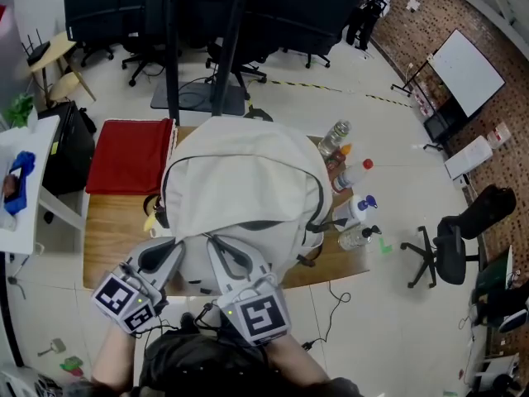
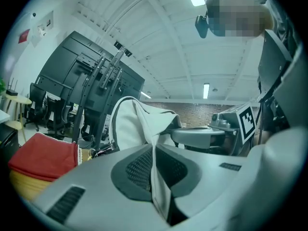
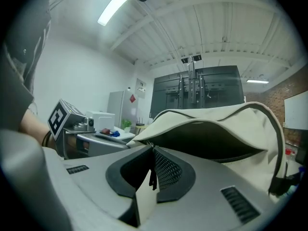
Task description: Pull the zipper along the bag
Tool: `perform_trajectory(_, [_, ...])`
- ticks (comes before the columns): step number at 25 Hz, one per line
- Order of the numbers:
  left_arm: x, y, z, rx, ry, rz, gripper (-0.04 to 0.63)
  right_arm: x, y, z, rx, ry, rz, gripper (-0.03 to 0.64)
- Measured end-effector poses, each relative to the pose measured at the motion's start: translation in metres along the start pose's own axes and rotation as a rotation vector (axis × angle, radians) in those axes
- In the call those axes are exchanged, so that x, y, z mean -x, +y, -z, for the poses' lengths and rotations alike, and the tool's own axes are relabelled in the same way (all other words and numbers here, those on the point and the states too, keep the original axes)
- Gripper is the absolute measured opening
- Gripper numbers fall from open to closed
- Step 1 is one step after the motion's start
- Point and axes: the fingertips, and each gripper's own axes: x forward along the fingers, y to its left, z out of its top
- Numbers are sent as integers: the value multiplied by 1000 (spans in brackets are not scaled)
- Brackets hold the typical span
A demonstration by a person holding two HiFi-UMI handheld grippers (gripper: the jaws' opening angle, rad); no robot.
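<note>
Cream bag (image 1: 240, 180) sits on the wooden table (image 1: 111, 230), mouth gaping at its near edge. Left gripper (image 1: 168, 259): jaws clamped on bag fabric. Right gripper (image 1: 234, 259), just beside it: jaws closed on the zipper pull (image 3: 151, 176).

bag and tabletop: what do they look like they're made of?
Bag: off-white woven fabric, matte. It slumps and creases softly, with a darker zipper line along the seam. Tabletop: wood or wood-look laminate, light brown with grain streaks and low sheen. Can't tell which from here.
</note>
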Motion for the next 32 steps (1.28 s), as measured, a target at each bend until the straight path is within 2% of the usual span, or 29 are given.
perform_trajectory(6, [0, -6, 0, 38, -14, 15, 40, 12, -11, -6, -24, -23, 27, 29])
perform_trajectory(10, [-3, -11, -3, 14, -2, 25, 40, 18, -15, -6, -37, -25, 45, 29])
perform_trajectory(14, [-1, -12, -4, 27, -15, 24, 40, 25, -26, -3, -61, -21, 69, 29])
perform_trajectory(18, [5, 2, -2, 106, -41, -13, 40, 42, -69, 1, -81, -65, 175, 28])
perform_trajectory(24, [6, 10, 0, 103, -31, -21, 40, 98, -150, 17, -59, -28, 388, 28])
perform_trajectory(28, [0, 8, 3, 103, -20, -17, 40, 110, -163, 21, -5, -4, 423, 28])
perform_trajectory(32, [-2, 8, 4, 112, -20, -22, 40, 110, -164, 22, -10, -12, 433, 28])
